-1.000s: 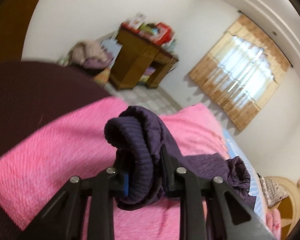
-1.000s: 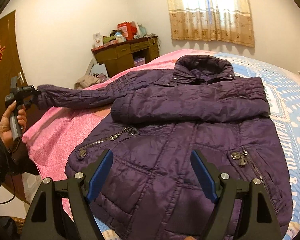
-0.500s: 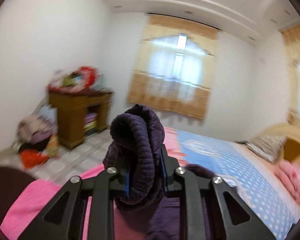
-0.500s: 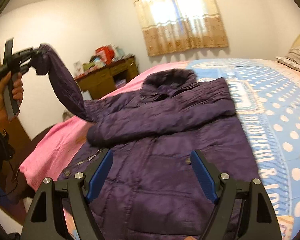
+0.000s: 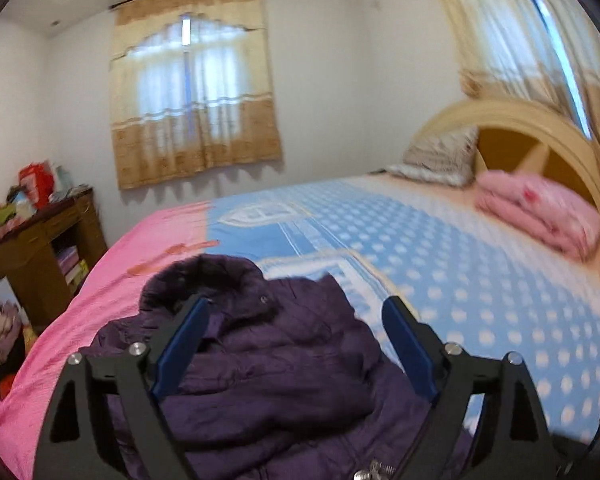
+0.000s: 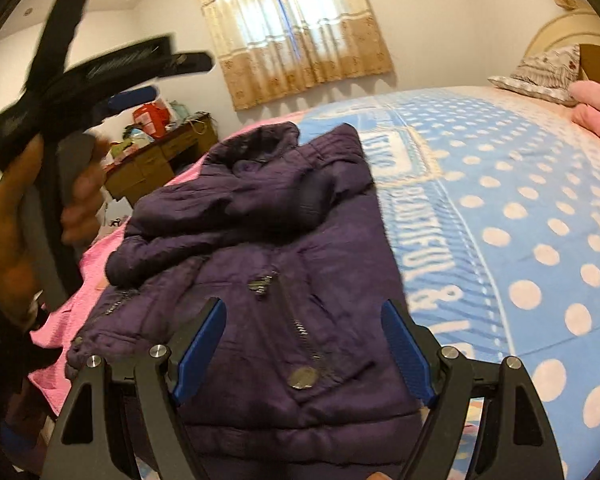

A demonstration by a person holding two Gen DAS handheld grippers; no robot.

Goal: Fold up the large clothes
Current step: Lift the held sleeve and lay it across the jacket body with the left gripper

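The purple padded jacket (image 6: 284, 264) lies front-up on the bed (image 6: 520, 216), directly ahead of and below both tools, with its collar at the far end. Both sleeves are already folded in across the chest, so the sleeve stage looks done. The left tool (image 5: 296, 344) hangs above the folded sleeves, its jaws opening with nothing between them but the jacket lying below. The right tool (image 6: 302, 352) hovers over the hem end near the zip, jaws spread wide and empty. What seems left is folding the body, likely bringing the hem up toward the collar, and tidying the bundle.
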